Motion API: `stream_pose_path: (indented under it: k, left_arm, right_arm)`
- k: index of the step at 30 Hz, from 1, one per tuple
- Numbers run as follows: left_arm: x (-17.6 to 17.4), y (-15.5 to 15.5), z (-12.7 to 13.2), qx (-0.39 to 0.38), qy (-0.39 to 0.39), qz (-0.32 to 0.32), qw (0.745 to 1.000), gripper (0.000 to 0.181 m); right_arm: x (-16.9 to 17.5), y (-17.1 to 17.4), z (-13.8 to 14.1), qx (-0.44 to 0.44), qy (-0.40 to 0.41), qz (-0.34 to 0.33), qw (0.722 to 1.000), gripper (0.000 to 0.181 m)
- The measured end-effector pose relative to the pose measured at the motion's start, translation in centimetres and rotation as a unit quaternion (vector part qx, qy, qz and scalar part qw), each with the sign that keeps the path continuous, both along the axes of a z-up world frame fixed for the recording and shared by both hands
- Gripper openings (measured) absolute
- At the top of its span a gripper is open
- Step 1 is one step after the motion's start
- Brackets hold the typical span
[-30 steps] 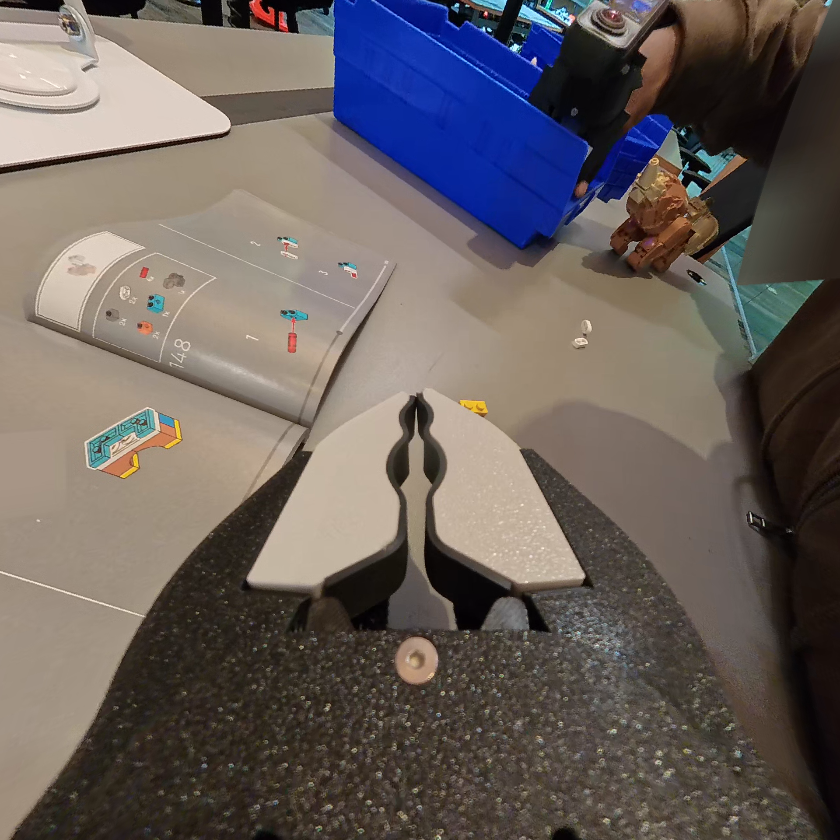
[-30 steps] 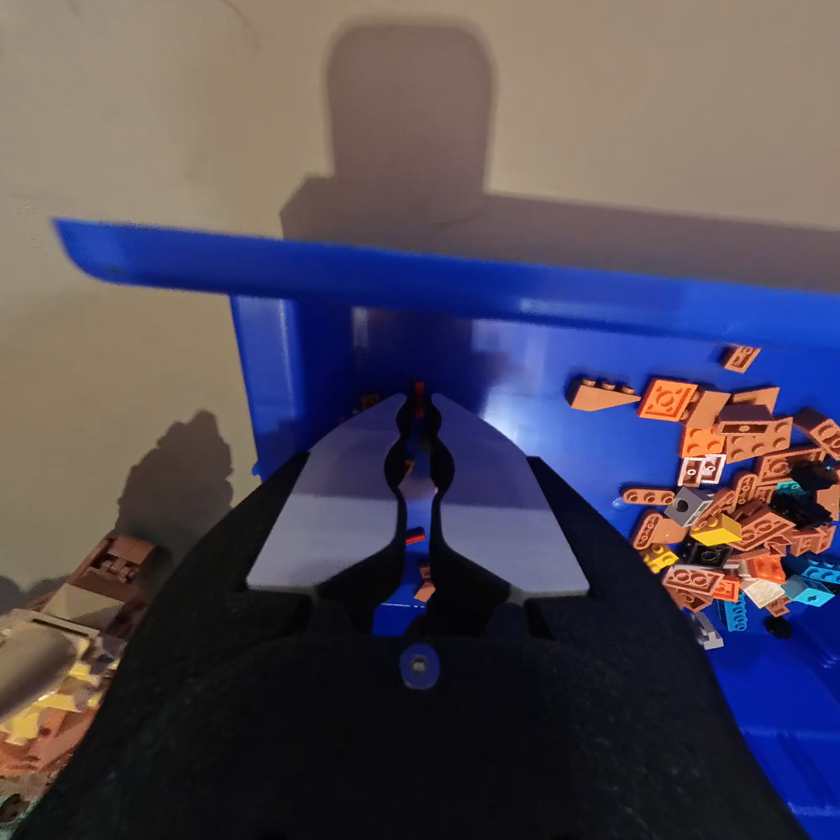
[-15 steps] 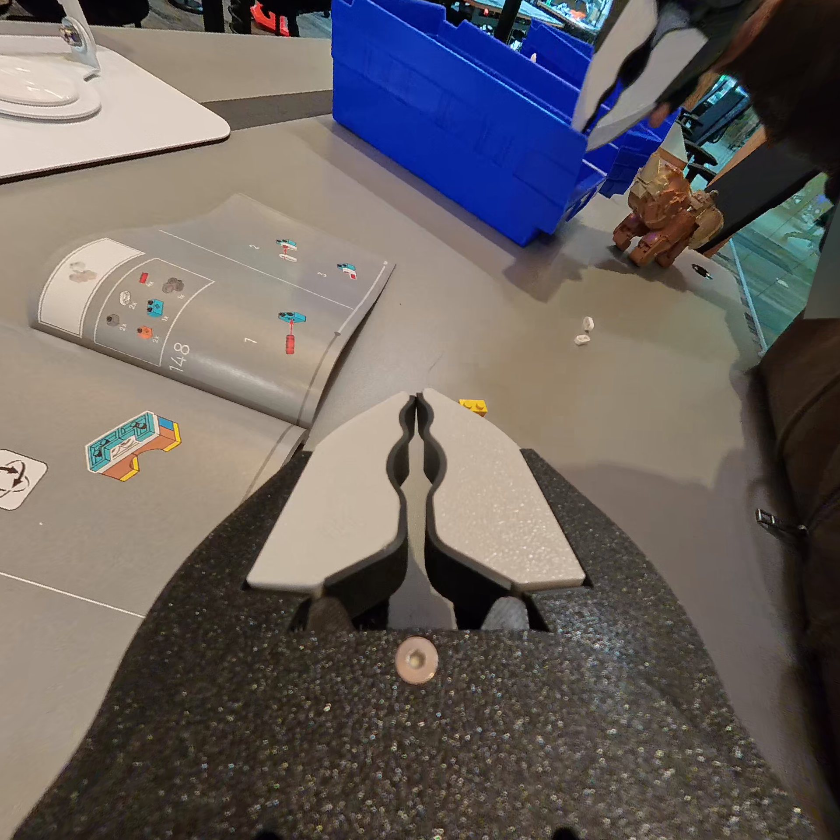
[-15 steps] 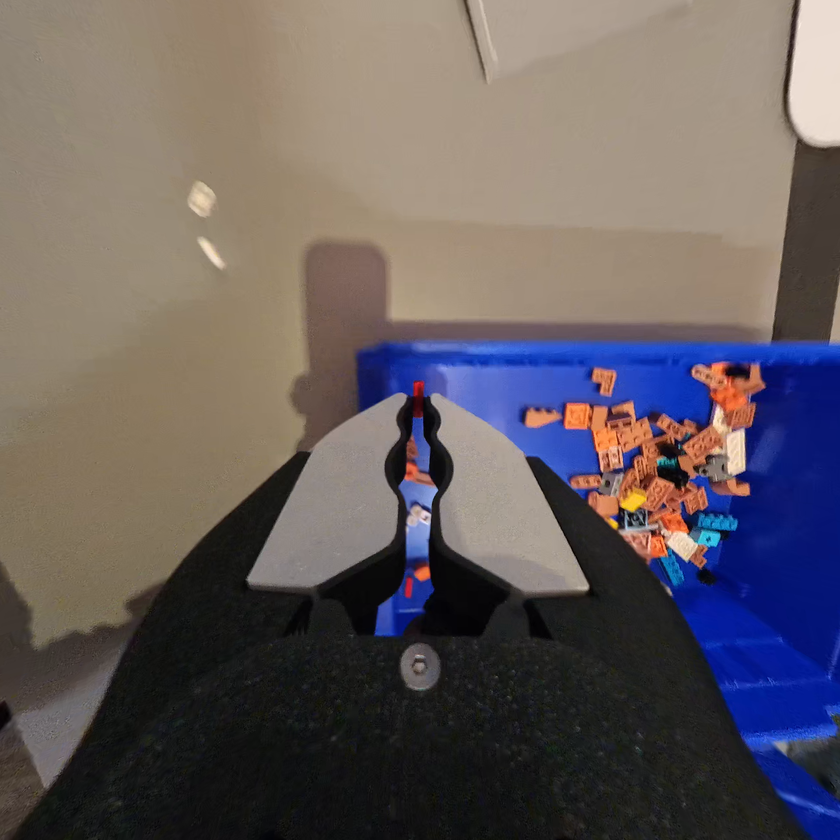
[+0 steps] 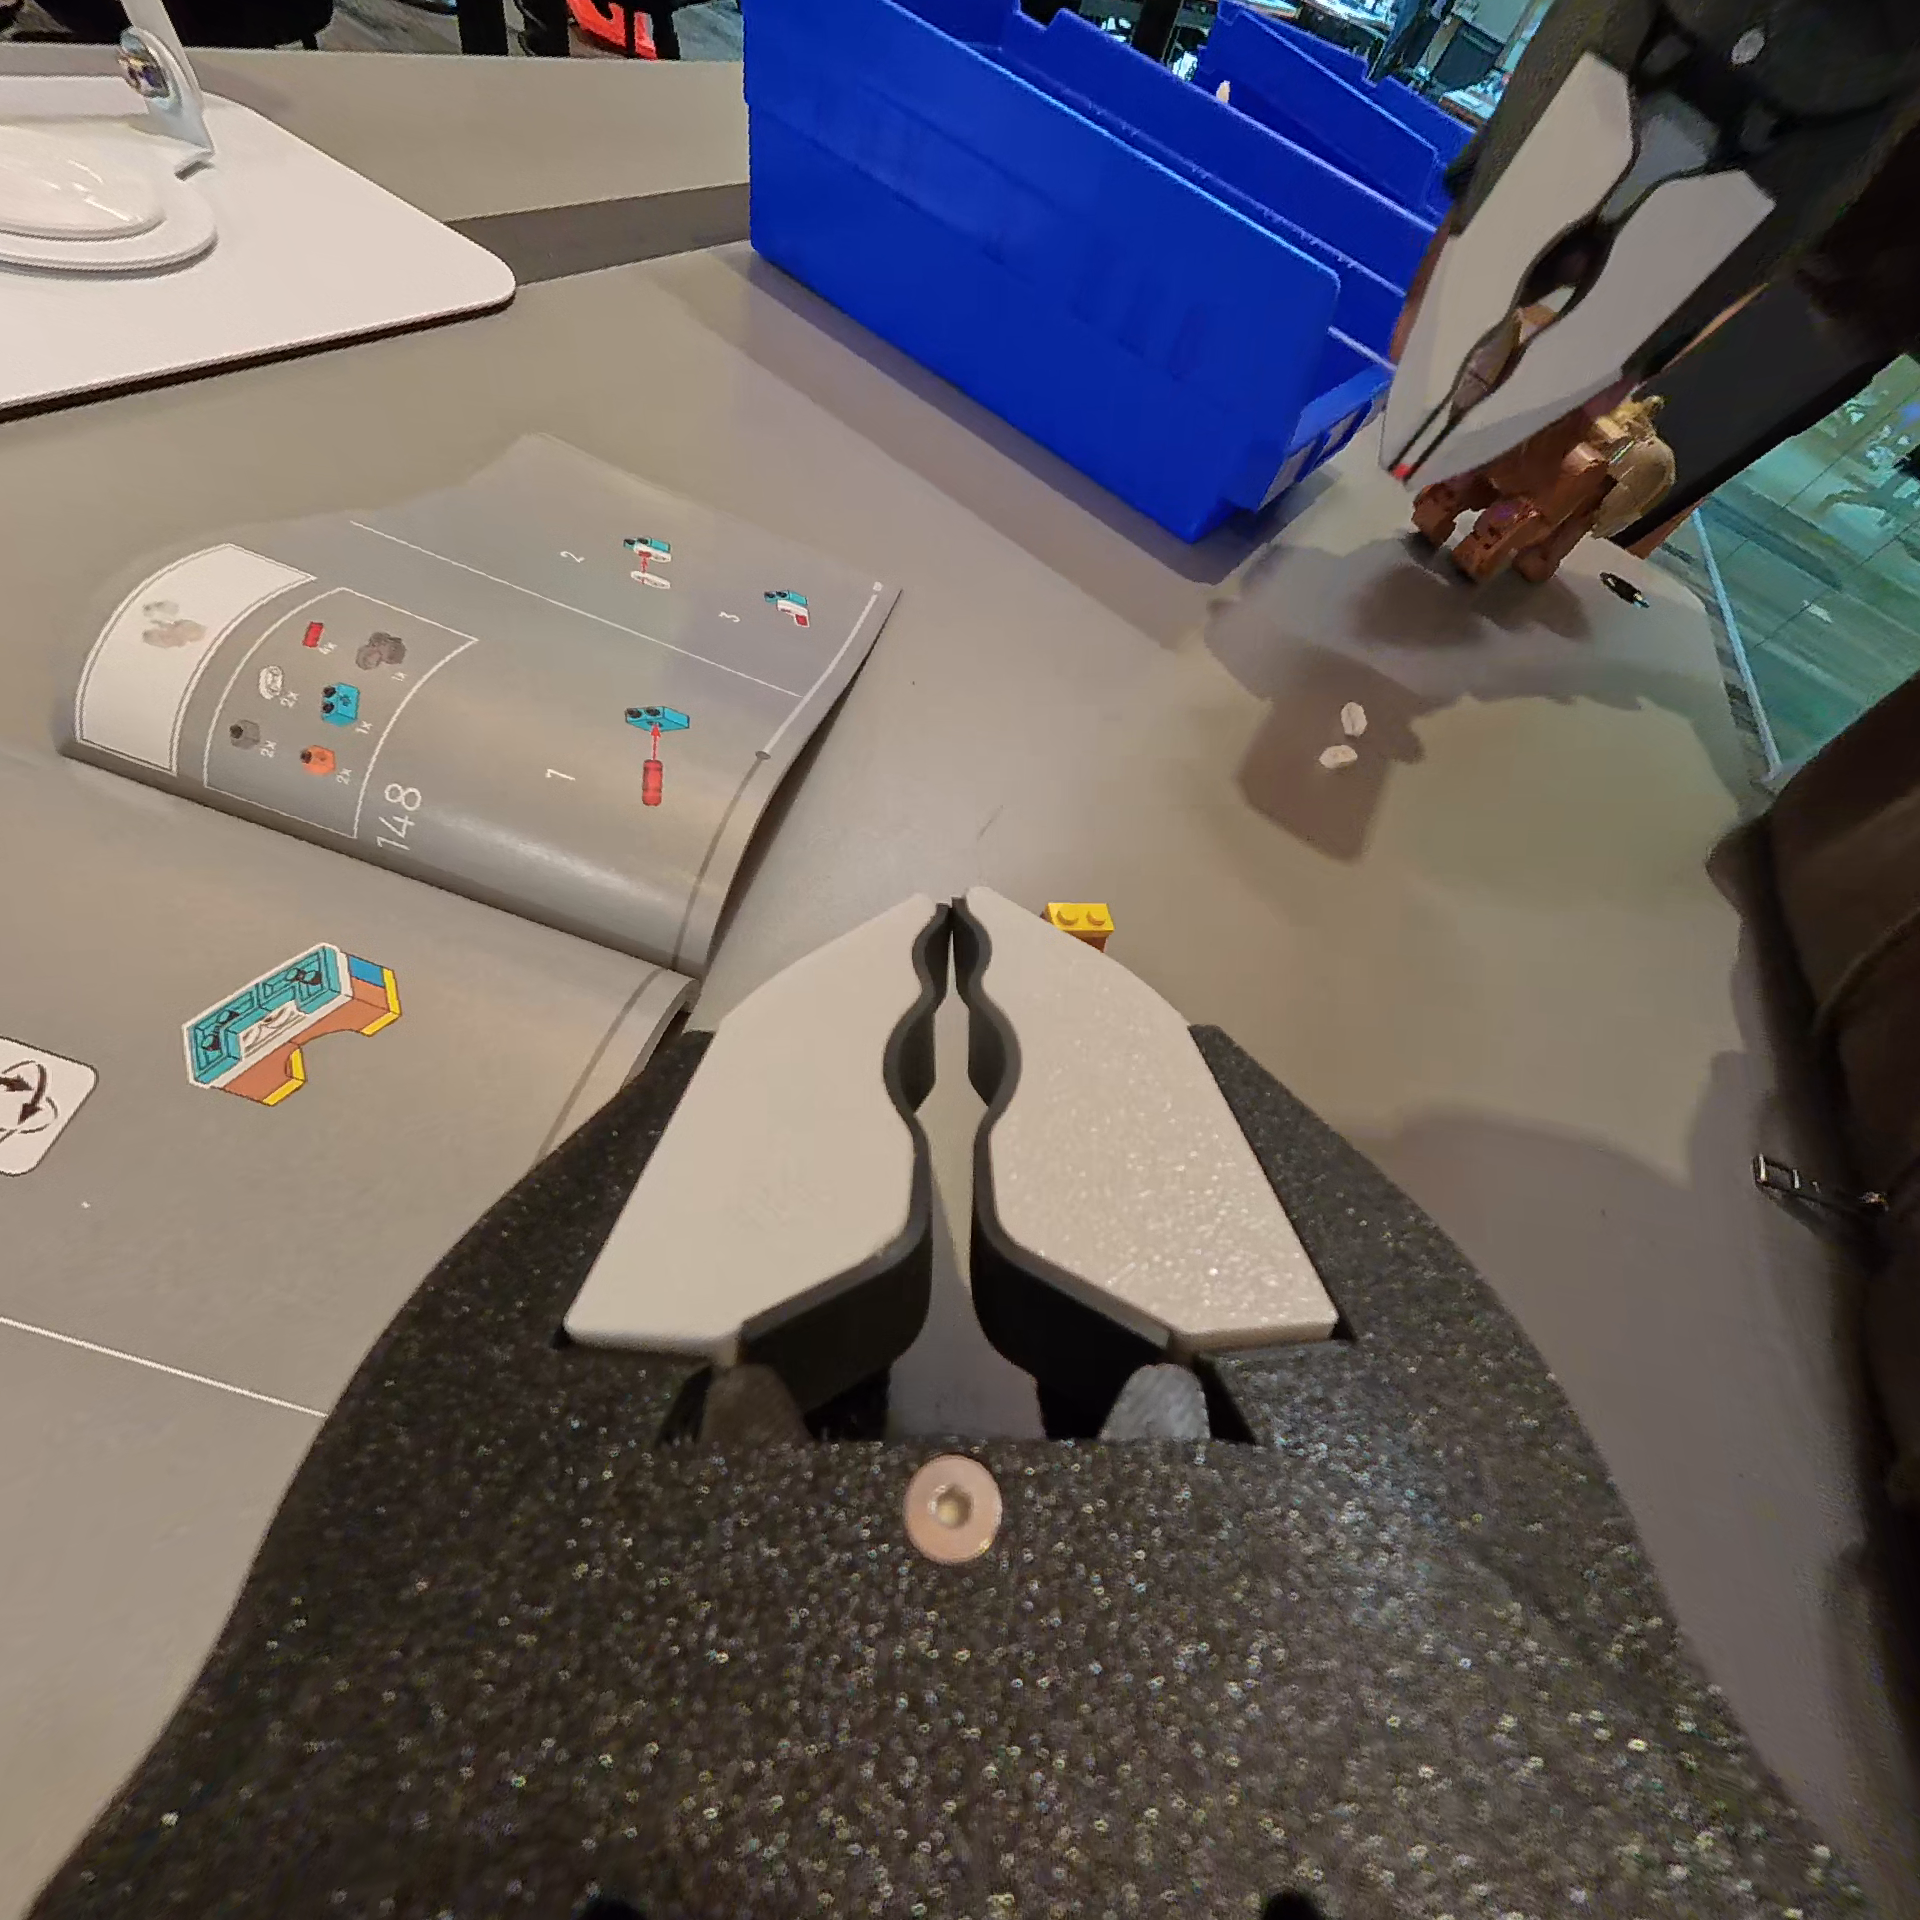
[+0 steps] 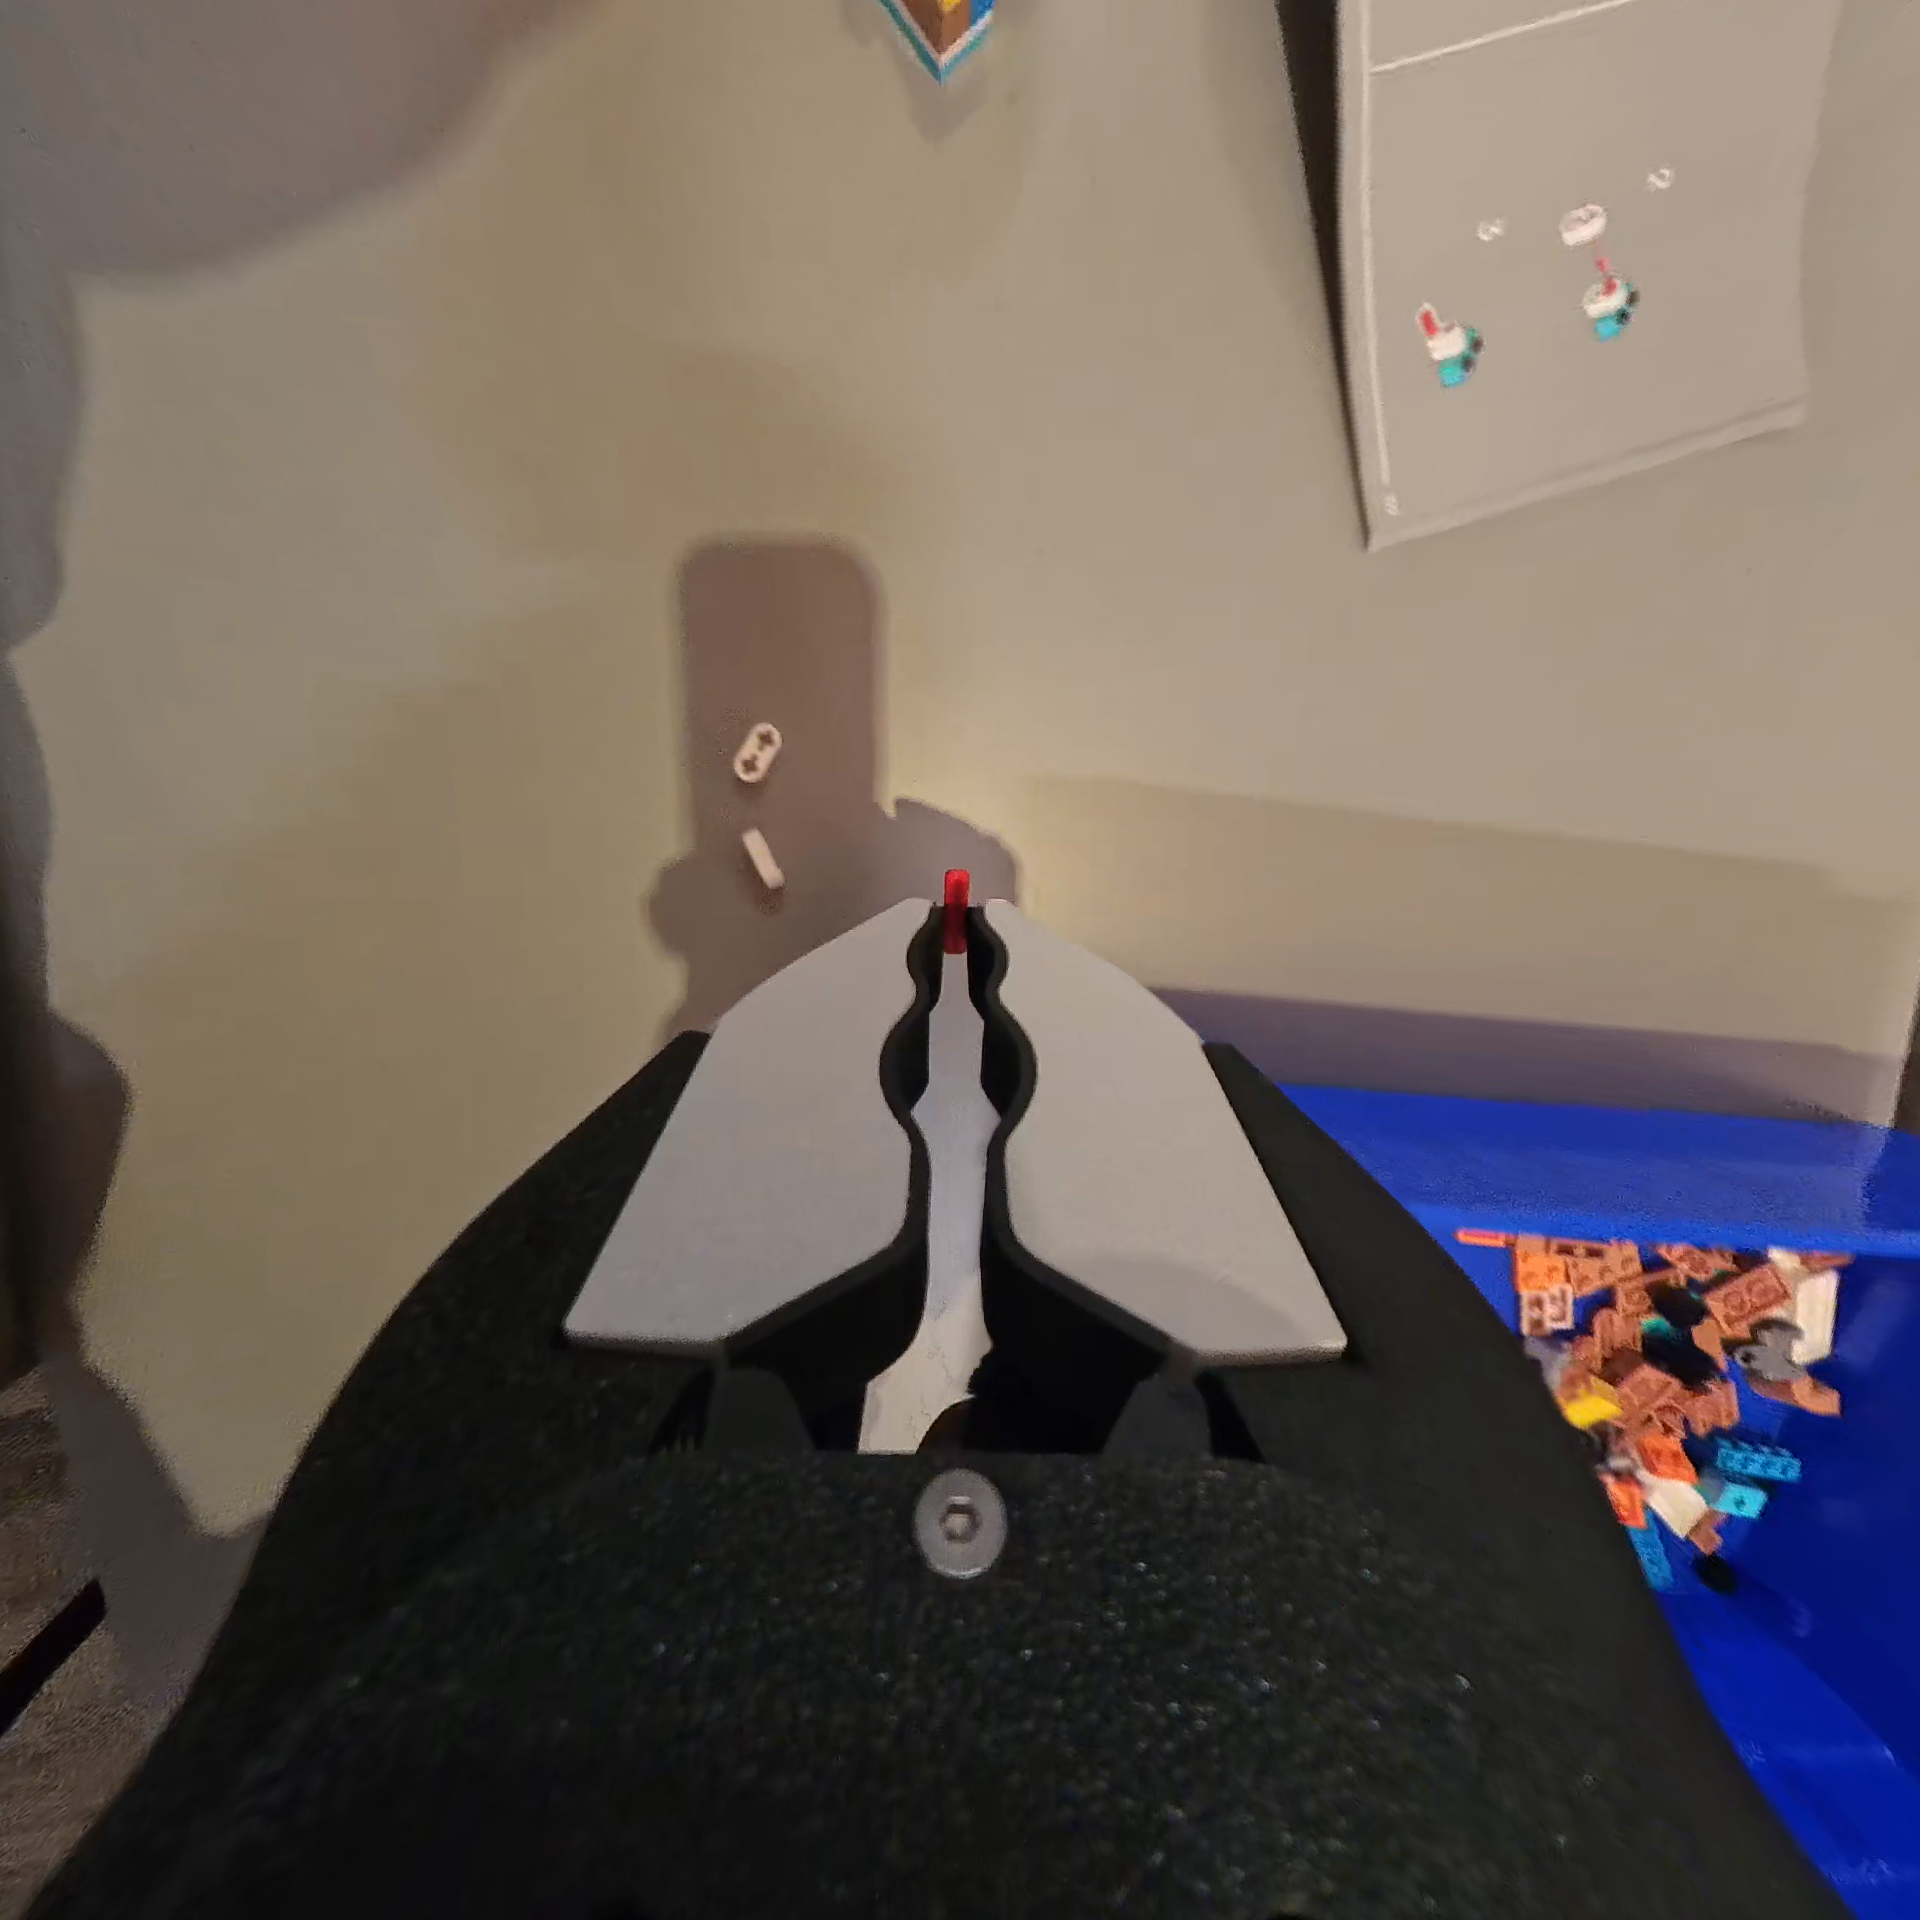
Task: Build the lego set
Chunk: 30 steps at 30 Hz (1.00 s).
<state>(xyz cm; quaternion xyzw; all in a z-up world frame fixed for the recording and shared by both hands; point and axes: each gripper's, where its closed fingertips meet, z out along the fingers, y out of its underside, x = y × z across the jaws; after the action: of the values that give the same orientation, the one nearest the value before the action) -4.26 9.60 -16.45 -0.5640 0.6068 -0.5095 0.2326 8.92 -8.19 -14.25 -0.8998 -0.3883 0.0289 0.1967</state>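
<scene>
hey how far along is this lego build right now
Early in this step. Done: two small white pieces lie out on the table, and the brown model stands by the blue bin. In hand: the right gripper pinches a red pin. Left: joining these; the left gripper holds nothing.

left wrist view: bright, cool, sharp; soft shadows on table [image 5: 1039, 644] at 1–2 o'clock | right wrist view: dimmer, warm cast; brick pile [image 6: 1662, 1371] at 4 o'clock smeared, probably motion blur | both: wide-angle bending at edges
</scene>
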Motion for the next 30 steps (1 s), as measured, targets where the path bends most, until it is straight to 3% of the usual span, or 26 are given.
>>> stream_pose_path:
  k: [15,30]
  left_arm:
    - [-0.1,-0.1,0.0,0.004,-0.002,0.000,1.000,0.000]
    - [0.1,0.0,-0.1,0.000,0.001,0.002,1.000,0.000]
  right_arm:
    - [-0.8,0.5,-5.5,-0.023,-0.035,-0.009,0.999,0.004]
    - [-1.2,-0.2,-6.4,-0.037,-0.030,-0.016,0.999,0.014]
